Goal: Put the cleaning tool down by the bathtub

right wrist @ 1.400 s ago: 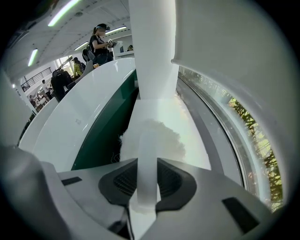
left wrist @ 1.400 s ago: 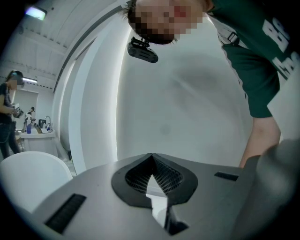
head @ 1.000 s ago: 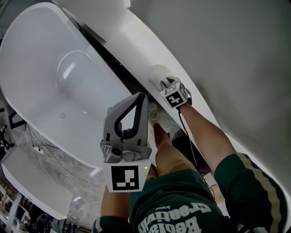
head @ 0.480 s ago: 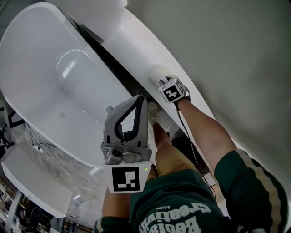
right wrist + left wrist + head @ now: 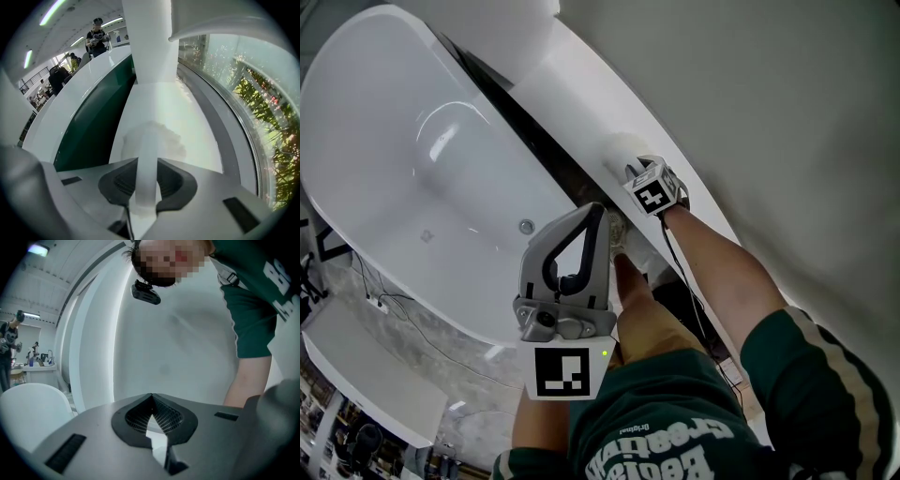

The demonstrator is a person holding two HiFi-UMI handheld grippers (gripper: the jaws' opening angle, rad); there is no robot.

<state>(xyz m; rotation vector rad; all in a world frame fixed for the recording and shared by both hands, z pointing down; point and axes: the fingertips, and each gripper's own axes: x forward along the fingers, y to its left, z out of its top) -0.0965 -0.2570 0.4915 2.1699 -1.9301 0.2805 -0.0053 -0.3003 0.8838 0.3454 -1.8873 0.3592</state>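
Here the right gripper's (image 5: pixel 146 174) jaws clamp the tool's (image 5: pixel 153 139) white handle, its fluffy head beyond them at the ledge (image 5: pixel 190 117) beside the bathtub (image 5: pixel 412 141). The left gripper's (image 5: pixel 151 405) jaws are closed, empty.

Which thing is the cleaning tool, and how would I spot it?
Find the big white bathtub; past the dark gap runs a white ledge. There the right claw grips the cleaning tool: a pale flat handle ending in a fluffy white pad, unlike the smooth surfaces around.
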